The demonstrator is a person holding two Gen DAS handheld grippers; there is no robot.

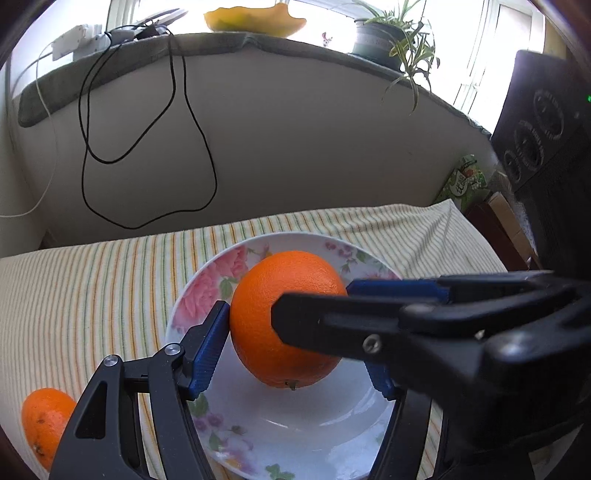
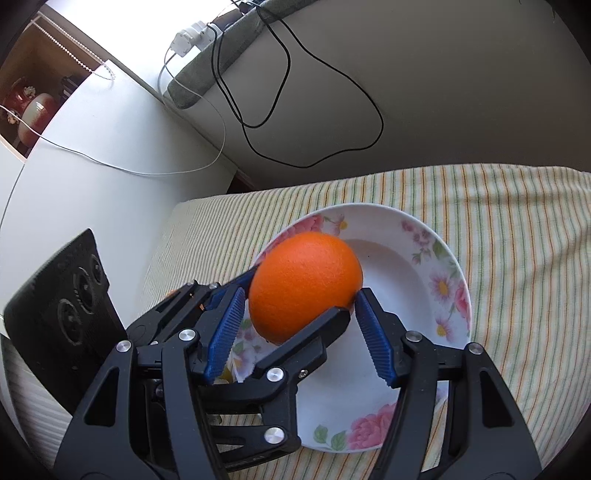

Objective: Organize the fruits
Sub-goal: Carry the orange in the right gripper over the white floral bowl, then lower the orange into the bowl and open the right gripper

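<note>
A large orange (image 1: 288, 317) hangs just above a white floral plate (image 1: 295, 435) on a striped cloth. Both grippers close around it. My left gripper (image 1: 295, 332) has its blue pads on the orange's left and right sides. My right gripper (image 2: 299, 325) also has blue pads on either side of the same orange (image 2: 306, 284), over the plate (image 2: 417, 273). The right gripper's fingers (image 1: 369, 325) cross in front of the orange in the left wrist view. The left gripper's fingers (image 2: 303, 343) show in the right wrist view. A second orange (image 1: 44, 424) lies on the cloth at lower left.
The striped cloth (image 1: 110, 295) covers the table. A black speaker (image 1: 546, 147) stands at the right edge. Black cables (image 1: 147, 147) hang on the wall behind. A potted plant (image 1: 391, 40) and a yellow bowl (image 1: 255, 18) sit on the windowsill.
</note>
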